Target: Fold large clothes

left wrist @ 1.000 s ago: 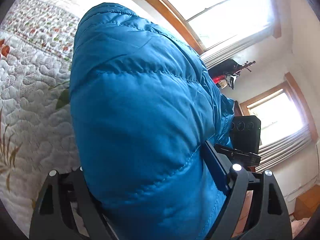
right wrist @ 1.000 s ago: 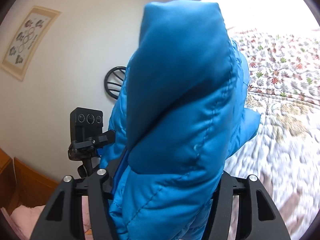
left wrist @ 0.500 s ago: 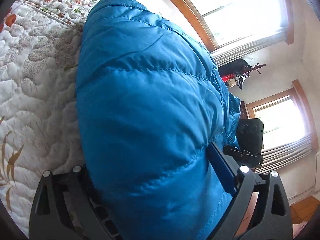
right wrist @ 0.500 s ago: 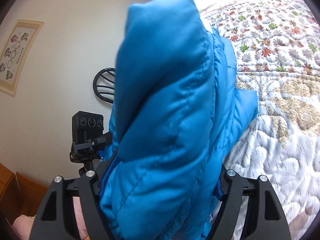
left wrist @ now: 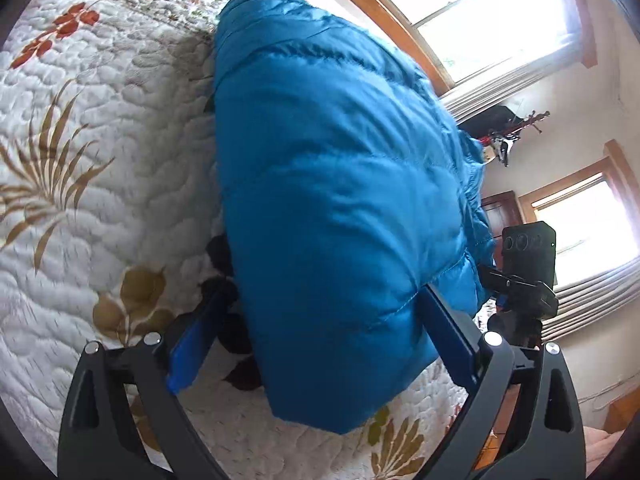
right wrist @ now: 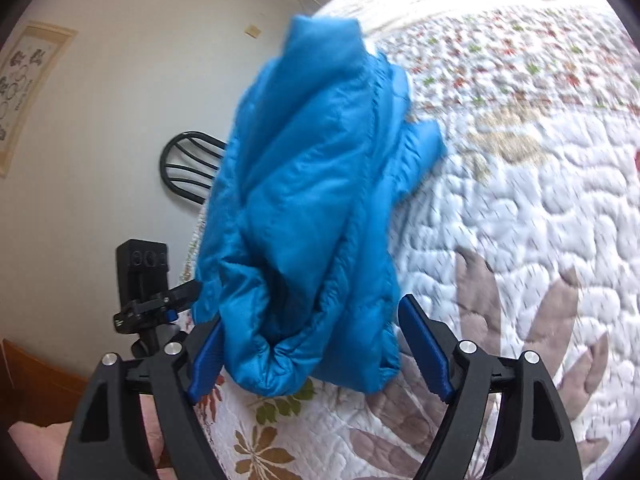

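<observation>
A blue puffer jacket, bundled in folds, rests on the white floral quilt. My left gripper straddles its near end and its jaws are opening. The left pad stands clear of the fabric and the right pad lies alongside it. In the right wrist view the jacket lies crumpled on the quilt. My right gripper is open around its near end, with a gap at the right pad. The jacket's underside is hidden.
The other gripper's black camera block shows in each view. Bright windows and a dark rack stand beyond the bed. A black chair back and a framed picture are by the wall.
Both grippers' jaws have spread and let go of the jacket. The jacket has dropped from hanging in the jaws onto the quilt. Both hands have sunk toward the bed.
</observation>
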